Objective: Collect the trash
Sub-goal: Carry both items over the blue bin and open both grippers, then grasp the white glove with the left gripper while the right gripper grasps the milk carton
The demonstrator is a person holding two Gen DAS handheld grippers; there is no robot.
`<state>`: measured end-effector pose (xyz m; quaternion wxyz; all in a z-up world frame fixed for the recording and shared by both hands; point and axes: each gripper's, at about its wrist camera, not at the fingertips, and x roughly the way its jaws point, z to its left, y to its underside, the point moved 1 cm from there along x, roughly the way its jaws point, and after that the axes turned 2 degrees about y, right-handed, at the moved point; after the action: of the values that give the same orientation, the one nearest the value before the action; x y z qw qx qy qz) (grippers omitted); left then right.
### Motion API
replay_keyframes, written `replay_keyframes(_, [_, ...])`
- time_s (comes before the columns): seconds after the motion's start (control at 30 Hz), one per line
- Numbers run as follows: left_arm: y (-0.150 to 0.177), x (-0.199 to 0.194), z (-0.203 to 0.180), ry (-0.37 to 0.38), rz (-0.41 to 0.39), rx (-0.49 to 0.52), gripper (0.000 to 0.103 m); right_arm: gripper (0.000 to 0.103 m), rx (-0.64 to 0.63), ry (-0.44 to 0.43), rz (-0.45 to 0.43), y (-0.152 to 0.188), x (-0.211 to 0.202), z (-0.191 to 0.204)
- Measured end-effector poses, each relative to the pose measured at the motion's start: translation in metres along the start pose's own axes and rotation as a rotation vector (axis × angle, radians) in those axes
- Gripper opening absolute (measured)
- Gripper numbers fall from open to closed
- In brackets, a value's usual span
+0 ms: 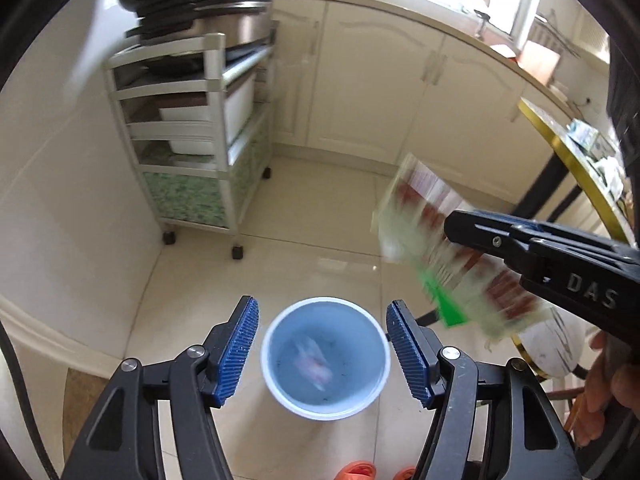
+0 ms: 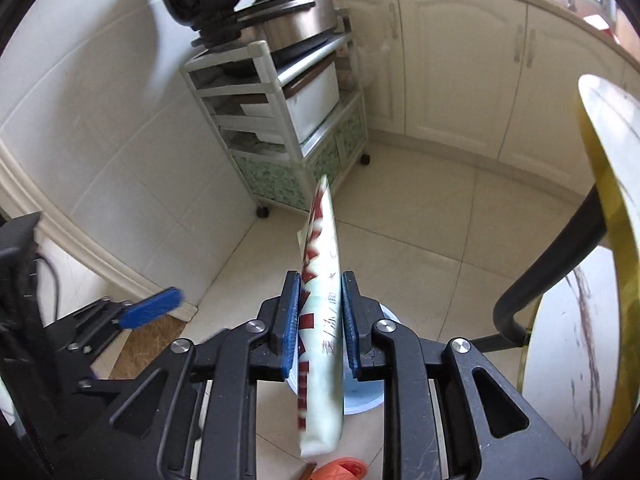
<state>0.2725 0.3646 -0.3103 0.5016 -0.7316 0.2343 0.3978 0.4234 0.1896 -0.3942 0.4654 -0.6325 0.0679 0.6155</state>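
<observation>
While the left gripper (image 1: 322, 354) hangs over the blue bin (image 1: 325, 359) with its blue pads spread apart and nothing between them, the right gripper (image 2: 320, 324) carries the next piece of trash, a flat red-and-white wrapper (image 2: 320, 312). In the right wrist view the wrapper sits edge-on between the two pads, its long axis running along the fingers, one end sticking out far past the tips and the other trailing back toward the camera. The left pad appears to touch it; on the right side a thin gap may show, so I cannot tell whether the grip is firm or loosening. From the left wrist view the wrapper (image 1: 452, 252) is up and to the right of the bin, not yet over its mouth, and tilted with its far end higher. A pale crumpled scrap (image 1: 314, 364) lies blurred inside the bin. The right hand (image 1: 600, 392) is the one that matters next: by my judgement the wrapper needs to travel left and down until it hangs above the opening.
</observation>
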Motion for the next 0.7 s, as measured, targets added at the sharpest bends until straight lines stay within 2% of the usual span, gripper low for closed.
replay_keyframes(0.03, [0.000, -0.004, 0.000, -0.009, -0.005, 0.000, 0.063, 0.037, 0.012, -0.006, 0.002, 0.000, 0.000, -0.001])
replay_keyframes(0.1, [0.003, -0.017, -0.002, -0.026, -0.026, 0.006, 0.063, 0.050, 0.026, 0.010, -0.003, 0.000, -0.007, 0.001])
replay_keyframes(0.17, [0.002, -0.033, -0.009, -0.025, -0.063, 0.009, 0.064, 0.050, 0.023, 0.021, -0.041, -0.001, -0.022, 0.006])
replay_keyframes(0.23, [0.005, -0.053, -0.018, -0.028, -0.104, 0.019, 0.064, 0.060, 0.024, 0.028, -0.073, -0.003, -0.041, 0.010])
replay_keyframes(0.33, [0.004, -0.084, -0.035, -0.013, -0.180, 0.053, 0.070, 0.070, 0.018, 0.065, -0.145, -0.006, -0.086, 0.013])
replay_keyframes(0.4, [0.003, -0.106, -0.053, 0.008, -0.235, 0.079, 0.071, 0.071, 0.026, 0.073, -0.212, -0.008, -0.120, 0.012])
replay_keyframes(0.43, [0.003, -0.115, -0.061, 0.017, -0.258, 0.091, 0.073, 0.076, 0.028, 0.081, -0.242, -0.007, -0.139, 0.010])
replay_keyframes(0.53, [0.003, -0.140, -0.093, 0.044, -0.329, 0.143, 0.079, 0.089, 0.046, 0.116, -0.342, -0.002, -0.195, -0.003])
replay_keyframes(0.6, [0.003, -0.149, -0.116, 0.073, -0.362, 0.175, 0.080, 0.091, 0.066, 0.145, -0.389, 0.002, -0.226, -0.016])
replay_keyframes(0.7, [0.007, -0.154, -0.159, 0.121, -0.385, 0.235, 0.085, 0.100, 0.115, 0.217, -0.444, 0.014, -0.271, -0.047])
